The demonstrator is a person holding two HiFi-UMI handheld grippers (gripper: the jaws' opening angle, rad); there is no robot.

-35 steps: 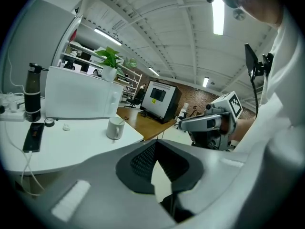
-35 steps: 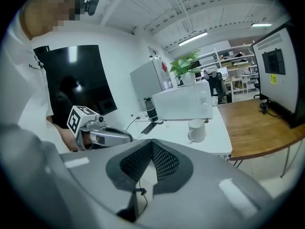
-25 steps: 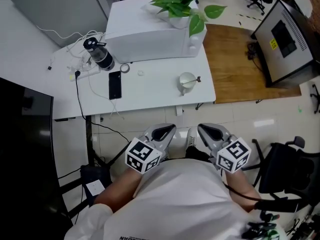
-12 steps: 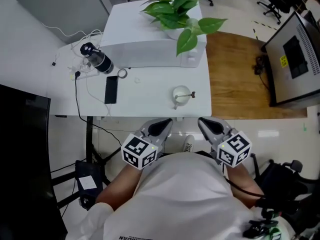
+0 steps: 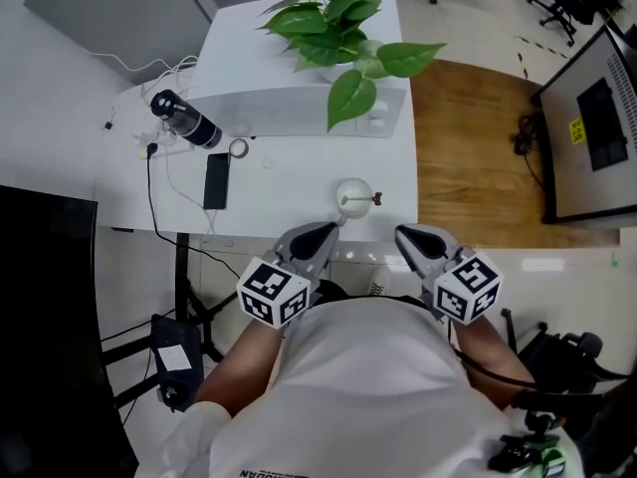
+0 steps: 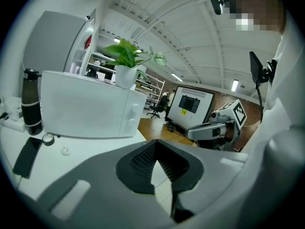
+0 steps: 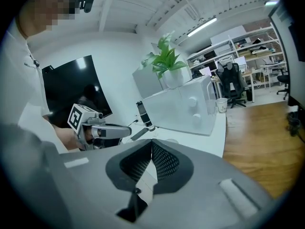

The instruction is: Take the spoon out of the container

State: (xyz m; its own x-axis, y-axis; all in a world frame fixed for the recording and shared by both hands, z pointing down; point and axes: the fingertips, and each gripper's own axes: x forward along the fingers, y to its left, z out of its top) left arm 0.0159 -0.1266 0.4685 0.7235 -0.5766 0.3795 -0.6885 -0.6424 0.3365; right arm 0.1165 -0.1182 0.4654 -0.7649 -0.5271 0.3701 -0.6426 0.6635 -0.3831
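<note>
In the head view a small white round container (image 5: 351,193) stands near the white table's (image 5: 289,202) front edge, right of centre. A spoon (image 5: 366,202) lies in it, its dark-tipped handle sticking out to the right. My left gripper (image 5: 322,233) is held just short of the table edge, below and left of the container, shut with nothing in it. My right gripper (image 5: 407,237) hangs off the table's front right corner, also shut and empty. In each gripper view the jaws meet at their tips: left gripper (image 6: 155,142), right gripper (image 7: 151,142).
A white microwave-like box (image 5: 299,108) with a leafy plant (image 5: 333,18) on top fills the table's back. A black bottle (image 5: 184,119), tape roll (image 5: 238,148), phone (image 5: 215,180) and cables lie at the left. A dark screen (image 5: 45,297) stands left, a monitor (image 5: 597,118) right.
The view and both grippers have moved forward toward the table. The container now lies just beyond the left gripper's tips. Both grippers stayed shut.
</note>
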